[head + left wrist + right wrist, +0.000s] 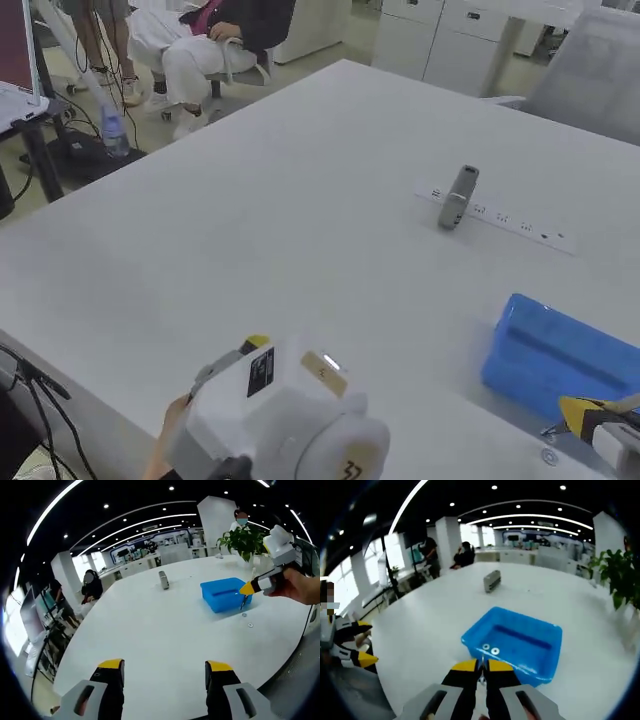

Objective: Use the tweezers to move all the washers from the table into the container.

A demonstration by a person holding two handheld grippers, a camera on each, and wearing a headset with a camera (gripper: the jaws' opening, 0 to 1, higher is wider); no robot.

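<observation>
The left gripper [165, 666] is seen low over the white table [150, 630], jaws spread wide with nothing caught between them. Further out, a blue container [223, 594] is parked on the table. The right gripper [248, 588] is held in a hand [295, 586] just beside it, with tweezers [242, 603] pointed down at the tabletop. A washer [250, 625] can be made out lying near the container, and a small grey block [163, 579] is stood farther back.

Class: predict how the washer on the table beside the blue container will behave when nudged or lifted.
The washer lies flat and looks thin, so it probably slides rather than rolls. On the smooth white table it may skid from a pinch. Being tiny, it's likely light.
</observation>
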